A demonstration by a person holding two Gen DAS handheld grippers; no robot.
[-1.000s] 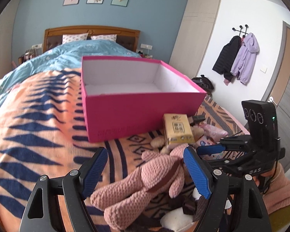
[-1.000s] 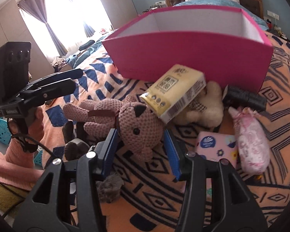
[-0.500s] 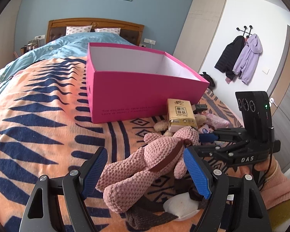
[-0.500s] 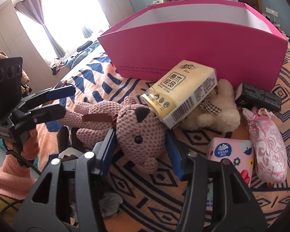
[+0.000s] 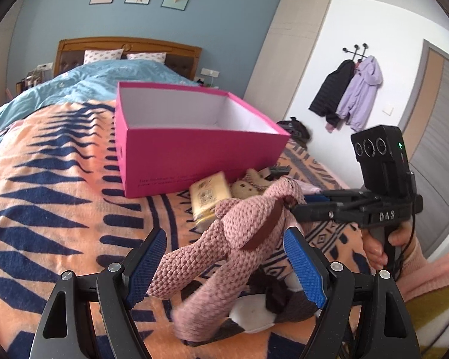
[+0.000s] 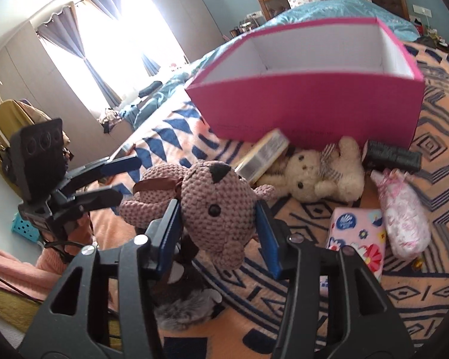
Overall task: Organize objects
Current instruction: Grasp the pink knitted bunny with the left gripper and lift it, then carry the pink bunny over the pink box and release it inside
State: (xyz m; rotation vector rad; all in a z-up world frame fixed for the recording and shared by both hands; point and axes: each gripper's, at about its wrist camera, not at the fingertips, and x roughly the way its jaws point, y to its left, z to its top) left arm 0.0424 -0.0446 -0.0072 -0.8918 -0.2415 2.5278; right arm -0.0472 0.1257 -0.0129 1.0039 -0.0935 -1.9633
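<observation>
— Crocheted pink bear (image 6: pixel 215 206), centre of the right wrist view: who holds it?
— The right gripper (image 6: pixel 218 233); its jaws clamp the head.
— And the left gripper (image 5: pixel 224 266)?
— Jaws wide, either side of the bear's legs, low in its frame, not pressing.
— Behind?
— Yellow tissue pack (image 6: pixel 263 158) and cream bear (image 6: pixel 323 173) on the bed blanket (image 5: pixel 54 209), then the open pink box (image 6: pixel 314 107), upper right.
</observation>
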